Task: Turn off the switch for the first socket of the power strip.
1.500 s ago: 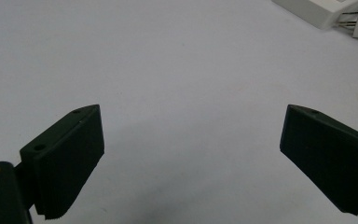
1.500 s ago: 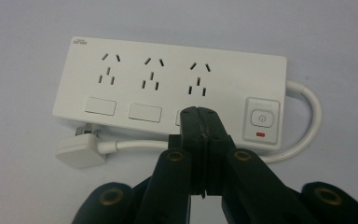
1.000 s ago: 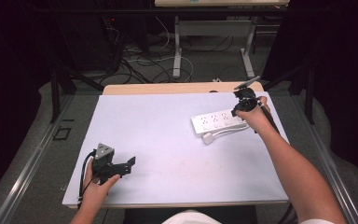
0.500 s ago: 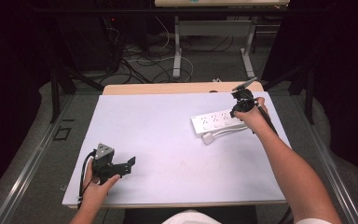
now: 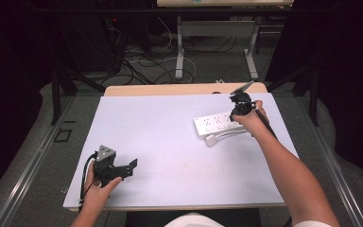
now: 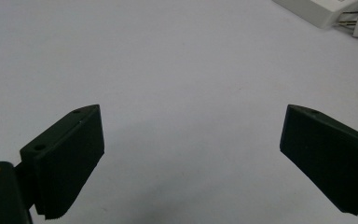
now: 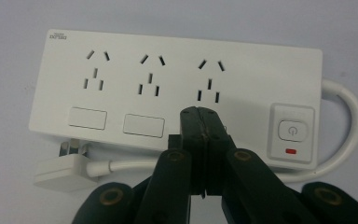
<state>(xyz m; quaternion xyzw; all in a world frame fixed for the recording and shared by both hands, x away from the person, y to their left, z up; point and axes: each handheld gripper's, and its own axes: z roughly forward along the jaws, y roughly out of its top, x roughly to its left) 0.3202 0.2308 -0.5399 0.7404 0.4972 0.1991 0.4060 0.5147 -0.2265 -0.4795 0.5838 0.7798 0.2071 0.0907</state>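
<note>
1. You held the right gripper [image 7: 204,122] with its jaws pressed together and empty, tips over the white plastic power strip [image 7: 168,88], just beside its rocker switch [image 7: 291,133].
2. Pressing that switch well called for a straight, gentle push.
3. Your left gripper [image 5: 123,169] rested with jaws spread, well away.

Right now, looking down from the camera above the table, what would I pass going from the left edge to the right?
Left gripper in the person's hand → bare white table top → white plug → power strip → right gripper, jaws shut, over the strip's right end.
</note>
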